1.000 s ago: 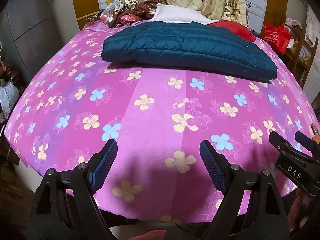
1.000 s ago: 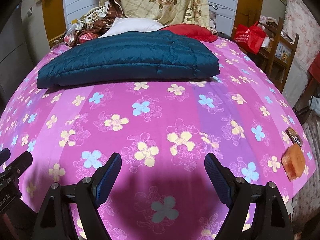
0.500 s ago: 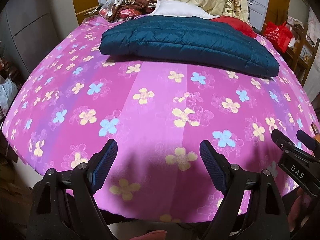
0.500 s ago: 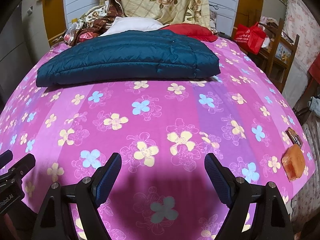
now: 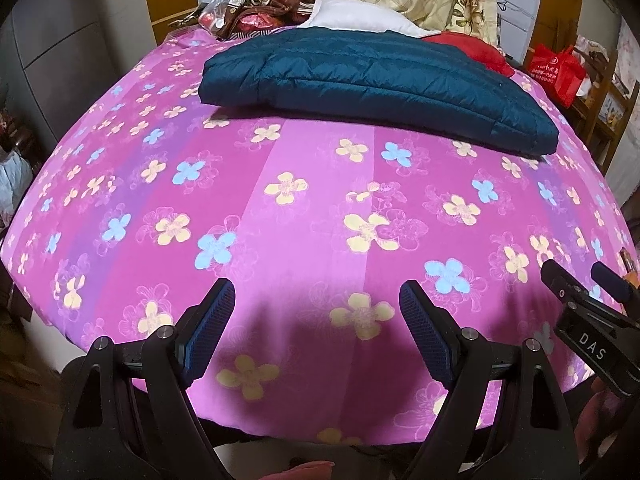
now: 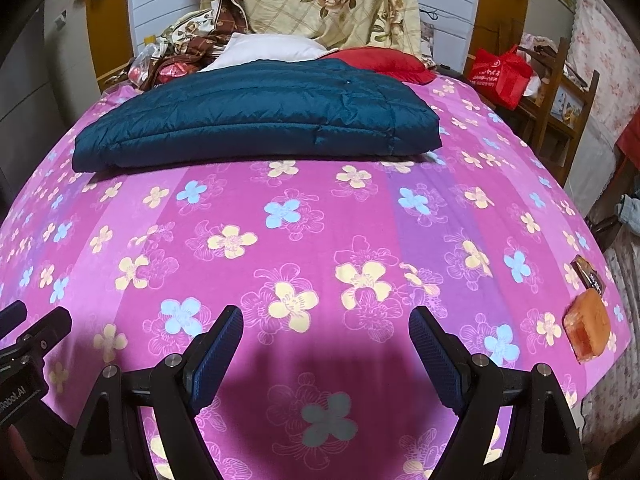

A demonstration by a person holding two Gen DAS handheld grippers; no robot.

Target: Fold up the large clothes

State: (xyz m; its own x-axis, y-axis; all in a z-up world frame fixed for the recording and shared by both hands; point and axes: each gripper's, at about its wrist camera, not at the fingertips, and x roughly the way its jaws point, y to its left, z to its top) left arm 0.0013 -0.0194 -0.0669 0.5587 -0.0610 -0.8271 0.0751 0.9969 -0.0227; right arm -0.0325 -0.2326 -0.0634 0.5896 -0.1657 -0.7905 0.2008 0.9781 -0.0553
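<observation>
On far half of bed (image 5: 304,208), dark teal quilted jacket (image 5: 380,80) lies folded flat on pink flowered sheet, well apart from both grippers. Left gripper (image 5: 318,320) hovers above near edge of bed, jaws spread wide, nothing between. Right gripper (image 6: 322,344) beside it, jaws likewise spread, empty. White pillow (image 6: 268,50) and red cushion (image 6: 380,62) just behind jacket. Orange packet (image 6: 588,332) near right edge of bed.

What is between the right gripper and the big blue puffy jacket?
Only bare pink flowered bedsheet lies between the right gripper and the folded dark blue quilted jacket, as the right wrist view shows.
</observation>
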